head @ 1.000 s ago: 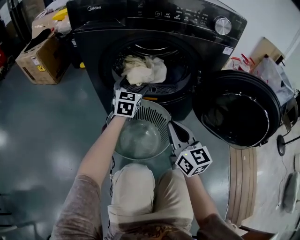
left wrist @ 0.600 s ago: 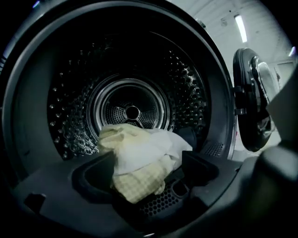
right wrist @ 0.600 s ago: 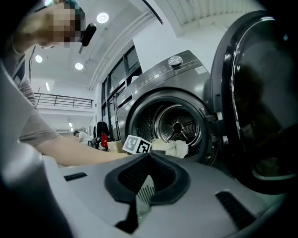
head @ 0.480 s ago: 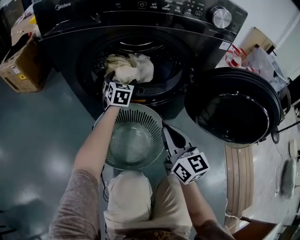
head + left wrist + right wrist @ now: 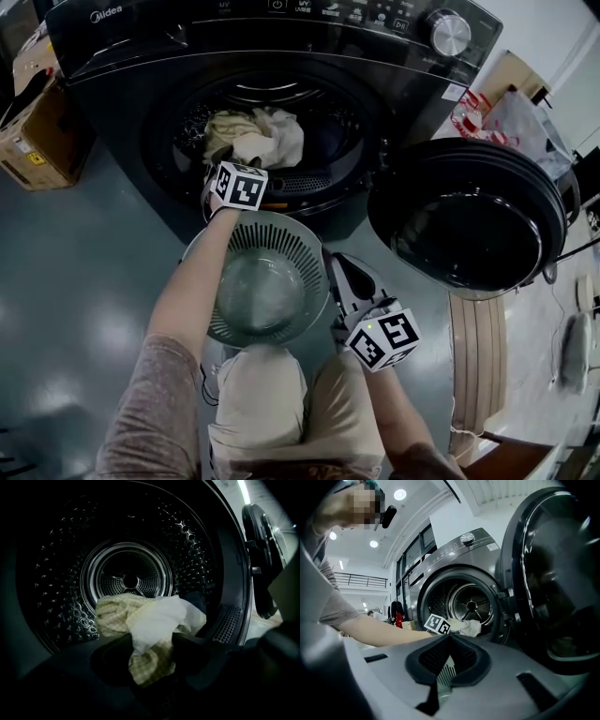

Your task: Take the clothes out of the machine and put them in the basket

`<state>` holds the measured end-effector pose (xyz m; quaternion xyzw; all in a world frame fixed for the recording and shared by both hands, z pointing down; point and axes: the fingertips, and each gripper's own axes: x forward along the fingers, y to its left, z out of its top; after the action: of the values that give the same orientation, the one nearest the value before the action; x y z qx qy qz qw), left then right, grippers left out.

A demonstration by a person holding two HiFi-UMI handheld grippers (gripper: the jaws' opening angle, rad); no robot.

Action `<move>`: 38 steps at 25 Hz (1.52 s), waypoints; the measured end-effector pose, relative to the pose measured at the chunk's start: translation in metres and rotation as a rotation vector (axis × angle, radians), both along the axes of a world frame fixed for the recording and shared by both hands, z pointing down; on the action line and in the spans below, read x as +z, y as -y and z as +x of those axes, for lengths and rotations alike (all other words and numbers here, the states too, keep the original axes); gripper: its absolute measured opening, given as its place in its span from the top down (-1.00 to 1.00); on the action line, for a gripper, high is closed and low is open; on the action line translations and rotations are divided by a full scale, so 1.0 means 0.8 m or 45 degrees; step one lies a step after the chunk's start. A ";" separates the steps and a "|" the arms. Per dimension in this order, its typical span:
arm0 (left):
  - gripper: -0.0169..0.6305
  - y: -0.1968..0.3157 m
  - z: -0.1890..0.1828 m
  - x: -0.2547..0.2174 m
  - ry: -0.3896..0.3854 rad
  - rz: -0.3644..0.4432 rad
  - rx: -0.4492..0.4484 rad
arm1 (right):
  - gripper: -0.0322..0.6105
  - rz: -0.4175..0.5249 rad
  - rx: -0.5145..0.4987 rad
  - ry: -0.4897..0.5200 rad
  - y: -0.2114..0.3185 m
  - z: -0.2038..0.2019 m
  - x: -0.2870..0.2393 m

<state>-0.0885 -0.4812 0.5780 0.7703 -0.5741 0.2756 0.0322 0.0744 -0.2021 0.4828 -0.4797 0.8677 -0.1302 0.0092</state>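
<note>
Clothes (image 5: 154, 616), a crumpled white and pale checked heap, lie at the mouth of the perforated steel drum (image 5: 65, 597). The left gripper (image 5: 152, 645) has advanced onto them since a second ago, and its jaws have just been closing, now pinching the cloth. The right gripper (image 5: 449, 638) hangs beside the round slatted basket (image 5: 302, 234), jaws together, empty.

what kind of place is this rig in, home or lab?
Probably a lab or industrial hall, not a home. The washer, with clothes inside, stands on a bare glossy floor beside a cardboard box. The right gripper view shows a high ceiling and a mezzanine railing.
</note>
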 end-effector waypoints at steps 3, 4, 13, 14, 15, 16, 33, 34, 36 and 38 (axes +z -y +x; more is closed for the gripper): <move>0.41 -0.001 -0.003 0.000 0.026 -0.009 -0.007 | 0.91 -0.001 0.007 0.001 0.000 0.003 0.001; 0.50 -0.003 -0.003 -0.002 0.026 -0.008 -0.009 | 0.91 -0.004 0.007 0.001 -0.001 0.004 0.002; 0.71 -0.069 -0.005 -0.046 -0.124 0.040 0.006 | 0.91 0.012 -0.022 -0.003 -0.024 0.012 -0.004; 0.71 -0.081 -0.007 -0.051 -0.131 0.049 0.012 | 0.91 0.013 -0.026 0.002 -0.028 0.013 -0.005; 0.71 -0.094 -0.008 -0.056 -0.141 0.055 0.013 | 0.91 0.014 -0.031 0.003 -0.032 0.014 -0.006; 0.71 -0.107 -0.009 -0.062 -0.153 0.064 0.012 | 0.91 0.015 -0.037 0.002 -0.036 0.016 -0.006; 0.72 -0.349 0.018 -0.111 -0.294 0.052 0.128 | 0.91 0.081 -0.155 0.013 -0.083 0.006 -0.019; 0.72 -0.361 0.017 -0.111 -0.298 0.042 0.127 | 0.91 0.079 -0.160 0.015 -0.083 0.002 -0.018; 0.72 -0.383 0.017 -0.111 -0.315 0.020 0.130 | 0.91 0.076 -0.164 0.020 -0.083 -0.003 -0.015; 0.72 -0.402 0.021 -0.109 -0.339 -0.016 0.143 | 0.91 0.074 -0.167 0.027 -0.083 -0.007 -0.013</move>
<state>-0.0716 -0.1593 0.4910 0.8307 -0.5192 0.1758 0.0972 0.0689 -0.1358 0.4723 -0.4200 0.9005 -0.1102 0.0237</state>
